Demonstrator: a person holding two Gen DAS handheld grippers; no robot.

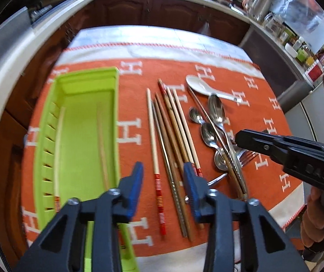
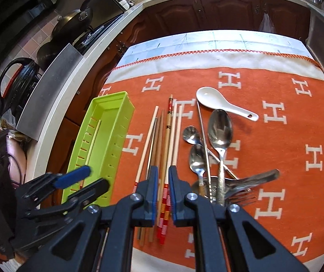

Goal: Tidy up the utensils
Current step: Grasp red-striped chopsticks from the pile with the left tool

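A lime green utensil tray (image 1: 82,117) (image 2: 112,97) lies at the left of the orange cloth with two chopsticks (image 1: 101,147) inside. Several chopsticks (image 1: 168,147) (image 2: 162,140) lie side by side in the middle. To their right are a white ceramic spoon (image 1: 200,86) (image 2: 209,97), metal spoons (image 1: 216,111) (image 2: 219,131) and forks (image 1: 248,156) (image 2: 241,197) in a loose heap. My left gripper (image 1: 163,176) (image 2: 96,178) hovers open over the tray's right wall and the nearest chopsticks, holding nothing. My right gripper (image 2: 163,188) (image 1: 239,138) is shut and empty above the chopstick ends.
The orange cloth with white H letters (image 2: 275,113) covers a small table with drop-offs all round. A pale counter curves past the left and far sides, carrying a black kettle (image 2: 19,83) and pans (image 2: 75,20). A person's hand (image 1: 316,222) holds the right gripper.
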